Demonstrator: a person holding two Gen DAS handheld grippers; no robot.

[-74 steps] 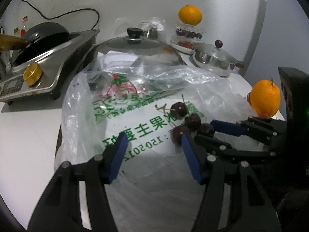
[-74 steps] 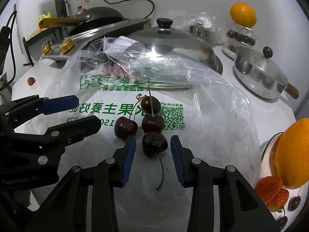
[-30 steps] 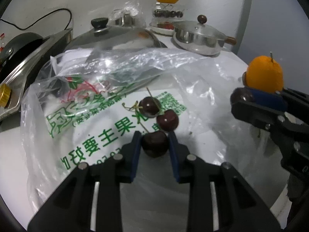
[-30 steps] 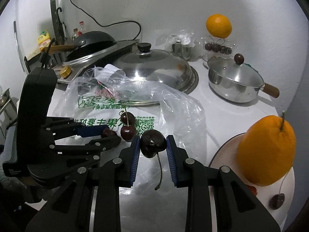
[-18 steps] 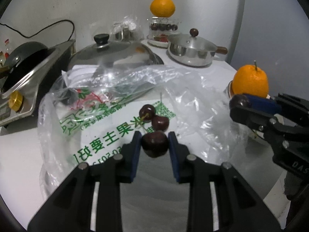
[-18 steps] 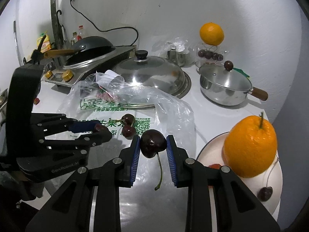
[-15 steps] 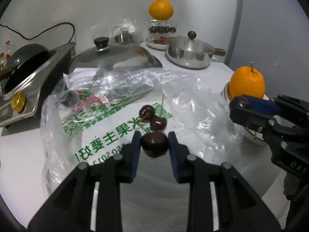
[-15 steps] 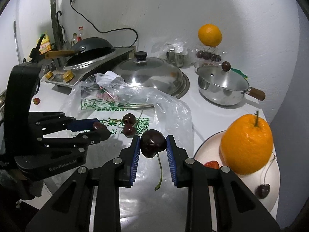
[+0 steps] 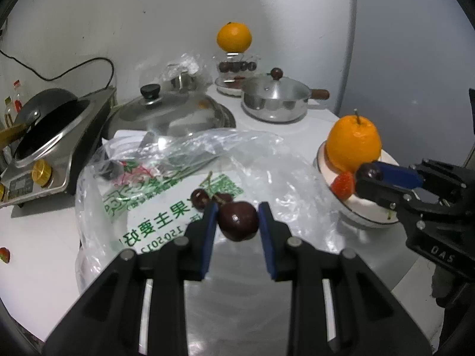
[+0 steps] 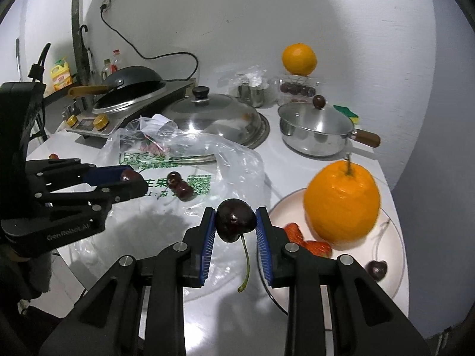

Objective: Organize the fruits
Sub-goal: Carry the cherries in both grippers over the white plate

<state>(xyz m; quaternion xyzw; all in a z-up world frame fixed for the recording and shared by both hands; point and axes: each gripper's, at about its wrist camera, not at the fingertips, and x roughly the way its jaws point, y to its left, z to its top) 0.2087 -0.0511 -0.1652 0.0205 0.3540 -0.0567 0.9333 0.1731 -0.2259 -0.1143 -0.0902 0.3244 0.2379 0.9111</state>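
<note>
A dark red cherry [image 9: 238, 221] sits at the centre of the left wrist frame, pinched between blue pads, no stem visible. A second dark cherry [image 10: 235, 220] sits centre in the right wrist frame, likewise pinched, its green stem hanging down. Two more cherries [image 10: 180, 186] lie touching on the printed plastic bag [image 10: 237, 163], left of centre. At right, a white plate [image 10: 397, 267] holds an upright orange [image 10: 343, 201], strawberries [image 10: 308, 241] and one cherry

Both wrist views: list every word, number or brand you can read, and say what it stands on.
"GenRobot.AI": black left gripper body, right wrist view.
"DAS": black right gripper body, cut off.
"150501", upside down: clear plastic bag with green print.
Green Chinese characters: same bag, inverted, not reliably legible.
Yellow bottle label: too blurred.
</note>
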